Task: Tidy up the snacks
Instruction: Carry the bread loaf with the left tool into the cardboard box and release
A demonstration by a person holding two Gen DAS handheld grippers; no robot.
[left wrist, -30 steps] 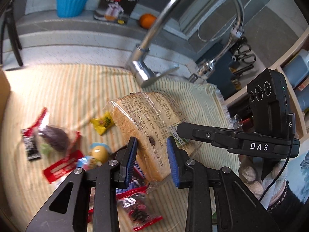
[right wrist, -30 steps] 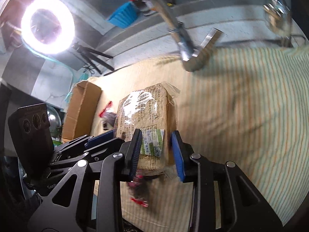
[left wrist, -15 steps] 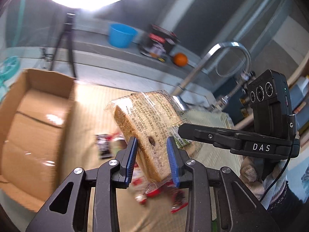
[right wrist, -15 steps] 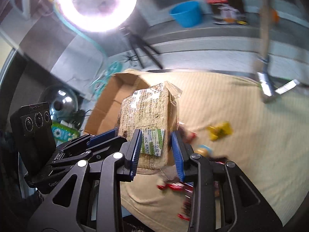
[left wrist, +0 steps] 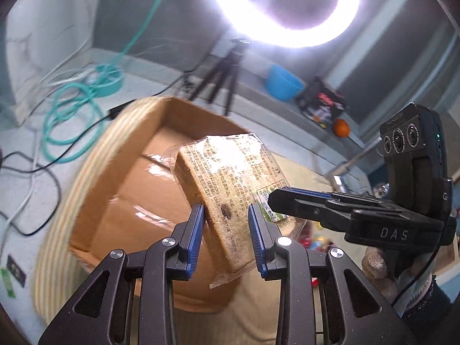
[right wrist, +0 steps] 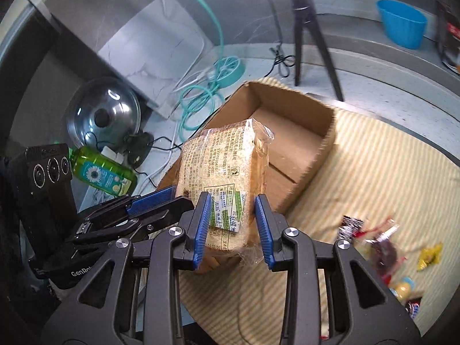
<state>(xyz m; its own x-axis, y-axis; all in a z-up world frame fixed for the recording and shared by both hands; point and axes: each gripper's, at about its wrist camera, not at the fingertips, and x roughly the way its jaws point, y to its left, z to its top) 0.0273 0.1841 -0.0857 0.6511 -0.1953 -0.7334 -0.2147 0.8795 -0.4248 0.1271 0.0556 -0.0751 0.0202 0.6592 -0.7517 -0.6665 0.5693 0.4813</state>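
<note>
Swung since half-second ago: clear-wrapped brown bread loaf (left wrist: 230, 189) now above open cardboard box (left wrist: 149, 189). My left gripper (left wrist: 225, 237) and right gripper (right wrist: 231, 227) jaws both clamp it. Step: carry. Next: lower into box, release.

One packet of sliced bread (right wrist: 227, 172) is up in the air, with two grippers on it: the left gripper (left wrist: 226, 234) and the right gripper (right wrist: 232, 225). One open cardboard box (right wrist: 290, 132) sits on the one striped cloth (right wrist: 373, 178). To the right on that cloth lies a small scatter of wrapped snacks (right wrist: 382, 247); roughly five, though blur makes an exact count impossible. On the far ledge: one blue tub (right wrist: 401, 23), one orange (left wrist: 341, 128) and one dark printed carton (left wrist: 322, 103). One ring light (left wrist: 284, 8) stands on one tripod (right wrist: 307, 37). On the left there is one green bottle (right wrist: 100, 174), one pot lid (right wrist: 105, 115) and one coil of teal hose (left wrist: 72, 115).
</note>
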